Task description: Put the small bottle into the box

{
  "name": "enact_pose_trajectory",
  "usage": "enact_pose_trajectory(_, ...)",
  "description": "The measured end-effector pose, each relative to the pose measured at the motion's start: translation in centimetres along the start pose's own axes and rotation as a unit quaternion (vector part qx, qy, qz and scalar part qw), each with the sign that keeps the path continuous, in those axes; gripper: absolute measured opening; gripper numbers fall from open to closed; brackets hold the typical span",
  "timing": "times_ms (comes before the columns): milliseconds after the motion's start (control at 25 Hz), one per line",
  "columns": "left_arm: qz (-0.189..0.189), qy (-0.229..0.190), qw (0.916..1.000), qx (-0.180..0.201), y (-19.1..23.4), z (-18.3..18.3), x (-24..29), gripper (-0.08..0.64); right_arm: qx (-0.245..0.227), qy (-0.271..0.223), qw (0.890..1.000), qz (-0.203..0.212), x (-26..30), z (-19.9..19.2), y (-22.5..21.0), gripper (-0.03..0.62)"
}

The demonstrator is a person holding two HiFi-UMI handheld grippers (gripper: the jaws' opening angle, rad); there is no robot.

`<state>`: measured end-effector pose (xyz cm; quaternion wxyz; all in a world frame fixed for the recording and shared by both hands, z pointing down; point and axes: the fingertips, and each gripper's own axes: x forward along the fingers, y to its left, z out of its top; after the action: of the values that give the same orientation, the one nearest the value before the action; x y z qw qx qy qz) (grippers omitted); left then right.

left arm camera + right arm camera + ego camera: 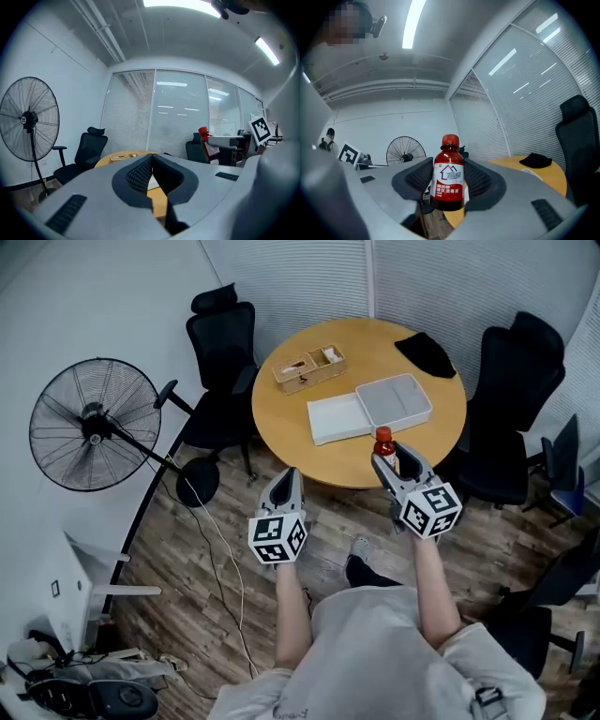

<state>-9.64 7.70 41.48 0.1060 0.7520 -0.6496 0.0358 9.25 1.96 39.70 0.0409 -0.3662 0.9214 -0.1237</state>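
The small bottle, red-capped with dark red contents and a white label, stands upright between the jaws of the right hand-held gripper. The jaws are closed on its lower half from both sides, and the cap and shoulder rise clear above the pads. In the head view the bottle hangs in the air at the near edge of the round desk, not yet over the box.

The box sits on the desk a little ahead of this gripper's tips (it is pale and shallow, lying open, with what looks like its lid touching it on the left). I can see nothing inside it. Farther ahead and to the gripper's left is a wooden tray; farther ahead to its right lies a black cloth.

The left hand-held gripper is held off the desk, about level with the right one and well apart to its left. Its own view shows the jaws pressed together with nothing between them.

I judge the step in hand to be the carry: the grasp is made and the placing is not yet done. The next move calls for taking the bottle forward over the open box, lowering it until its base rests on the box floor, and only then parting the jaws. The bottle looks tall against so shallow a box, so it should be kept upright on release.
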Motion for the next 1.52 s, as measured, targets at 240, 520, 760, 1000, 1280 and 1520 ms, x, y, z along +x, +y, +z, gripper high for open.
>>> enact_pose_trajectory(240, -0.010, 0.002, 0.9999, -0.001, 0.9, 1.2, 4.5, 0.029, 0.000, 0.000, 1.000, -0.010, 2.8, 0.9, -2.5, 0.216)
enact_pose_trajectory(520, -0.010, 0.019, 0.9997, 0.012, 2.6, 1.5, 8.2, 0.029, 0.007, -0.009, 1.000, -0.021, 6.3, 1.6, -5.1, 0.216)
enact_pose_trajectory(760, -0.002, 0.032, 0.9993, 0.019, 4.6, 1.5, 11.5, 0.029, 0.016, -0.005, 1.000, -0.025, 9.7, 1.3, -7.6, 0.216)
enact_pose_trajectory(1000, 0.005, 0.042, 0.9990, 0.018, 6.5, 1.5, 14.8, 0.029, 0.020, 0.003, 1.000, -0.019, 13.3, 0.8, -9.4, 0.215)
enact_pose_trajectory(1280, 0.007, 0.048, 0.9984, 0.028, 8.7, 1.7, 18.2, 0.029, 0.033, 0.004, 0.999, -0.008, 17.7, -0.2, -11.1, 0.215)
enact_pose_trajectory(1520, 0.020, 0.051, 0.9983, 0.021, 10.5, 1.7, 18.7, 0.029, 0.033, 0.008, 0.999, 0.000, 19.3, -0.3, -11.8, 0.215)
